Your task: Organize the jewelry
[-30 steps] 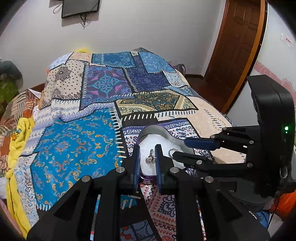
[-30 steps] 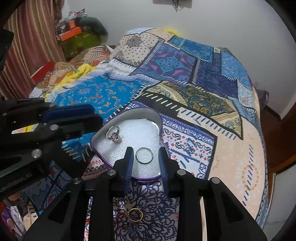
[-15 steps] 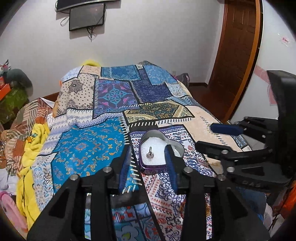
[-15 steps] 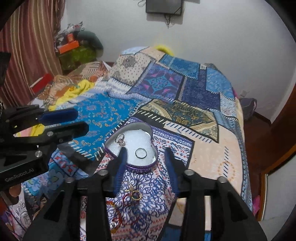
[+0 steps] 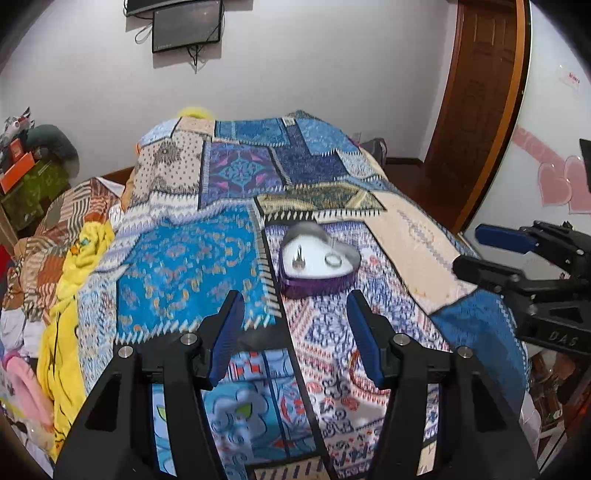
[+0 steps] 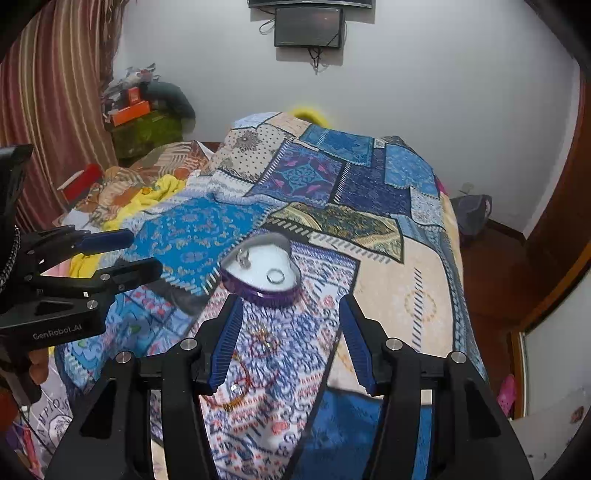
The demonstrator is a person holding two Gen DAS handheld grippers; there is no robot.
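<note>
The loose jewelry (image 6: 236, 387) is seen on the bedspread just short of the heart-shaped box (image 6: 260, 275), between the empty, half-open right gripper (image 6: 291, 343) (nearer); the left gripper (image 5: 295, 336) is opening, empty.

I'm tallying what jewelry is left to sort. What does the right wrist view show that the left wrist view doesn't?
Only right wrist: loose jewelry on the bedspread between the open right tool fingers, and a striped curtain. Only left wrist: pink heart stickers. Both: the heart box holding two rings, and a wall screen.
</note>
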